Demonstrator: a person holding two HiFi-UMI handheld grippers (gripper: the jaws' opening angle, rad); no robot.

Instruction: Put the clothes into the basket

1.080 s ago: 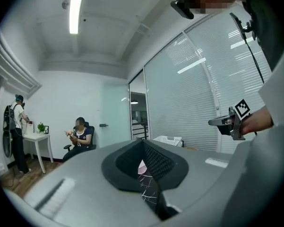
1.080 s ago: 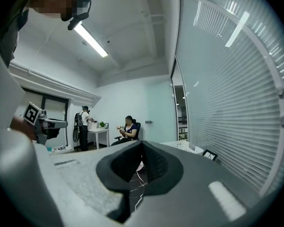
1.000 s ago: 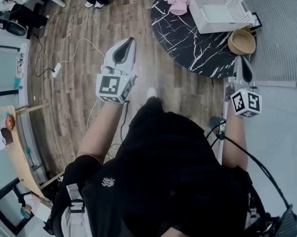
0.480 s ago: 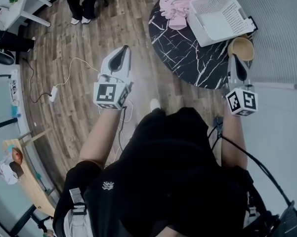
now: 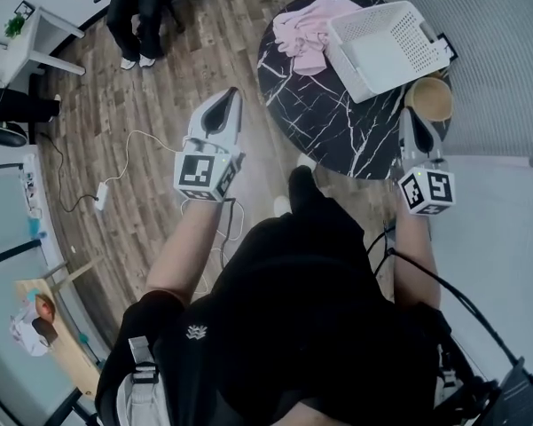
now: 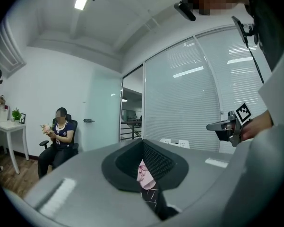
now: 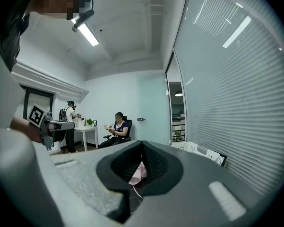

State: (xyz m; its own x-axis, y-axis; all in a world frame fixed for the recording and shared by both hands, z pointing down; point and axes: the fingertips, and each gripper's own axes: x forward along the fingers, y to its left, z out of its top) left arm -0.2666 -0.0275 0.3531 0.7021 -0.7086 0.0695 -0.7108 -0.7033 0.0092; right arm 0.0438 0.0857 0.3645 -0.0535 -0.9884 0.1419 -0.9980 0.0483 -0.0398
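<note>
On table: clothes beside basket | left gripper, right gripper: closed

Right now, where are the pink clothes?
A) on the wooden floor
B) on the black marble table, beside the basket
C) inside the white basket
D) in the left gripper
B: in the head view the pink clothes lie heaped on the black marble table, beside the white basket, not in it.

near half of table left bare, clothes heaped at far-left rim, basket parked far right just beside them, bowl sat at right rim near right gripper, floor left of table crossed by cable
</note>
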